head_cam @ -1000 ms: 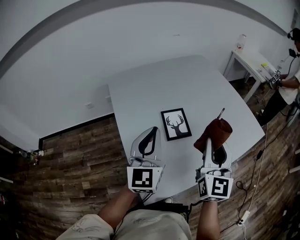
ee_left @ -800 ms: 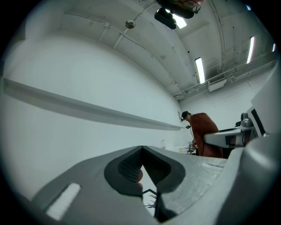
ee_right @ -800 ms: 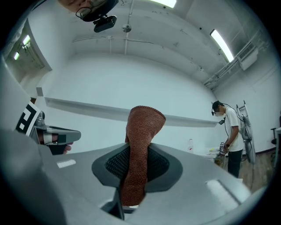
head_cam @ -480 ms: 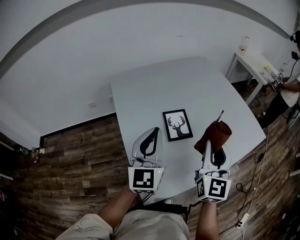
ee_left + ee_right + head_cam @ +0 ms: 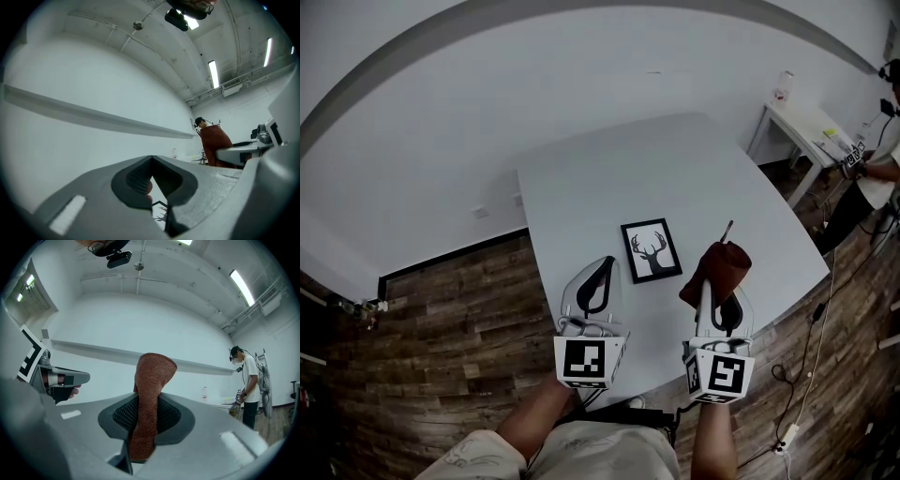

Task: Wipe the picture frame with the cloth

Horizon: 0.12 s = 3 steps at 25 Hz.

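The person's two hand-held tools each end in a pale grey moulded claw, the left claw and right claw alike tapering to a rounded tip around a dark teardrop-shaped hollow. Seen along the jaws, the black pads are finely ribbed and set in smooth grey plastic that bears small white rectangular patches. The white left marker cube and right marker cube, printed with black squares, cap the tools' rear ends above light, faintly printed shorts.
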Tool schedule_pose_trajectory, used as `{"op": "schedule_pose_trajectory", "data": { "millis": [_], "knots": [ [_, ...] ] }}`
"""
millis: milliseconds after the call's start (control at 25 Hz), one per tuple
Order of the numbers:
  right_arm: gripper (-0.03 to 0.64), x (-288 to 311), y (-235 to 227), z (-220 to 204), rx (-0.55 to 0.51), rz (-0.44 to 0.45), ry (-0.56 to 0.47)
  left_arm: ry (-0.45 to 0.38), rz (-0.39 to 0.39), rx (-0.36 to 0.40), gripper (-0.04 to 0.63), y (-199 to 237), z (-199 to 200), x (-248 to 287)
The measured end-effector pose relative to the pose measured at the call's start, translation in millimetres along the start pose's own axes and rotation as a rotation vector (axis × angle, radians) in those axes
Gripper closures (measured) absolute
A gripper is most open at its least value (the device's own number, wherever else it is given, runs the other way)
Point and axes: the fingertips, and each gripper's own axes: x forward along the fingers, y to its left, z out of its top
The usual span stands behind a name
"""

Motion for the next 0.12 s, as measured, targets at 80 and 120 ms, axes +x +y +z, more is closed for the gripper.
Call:
{"op": "schedule_pose_trajectory", "data": {
  "millis": [80,120],
  "knots": [
    [0.511,0.1,-0.5,-1.3,0.003,-0.001,0.003,-0.005,0.003,0.004,0.595,0.2,1.2,0.0],
    [0.511,0.1,-0.8,-2.0,0.004,-0.002,0.005,-0.007,0.005,0.006,0.595,0.4,1.8,0.0]
  ]
}}
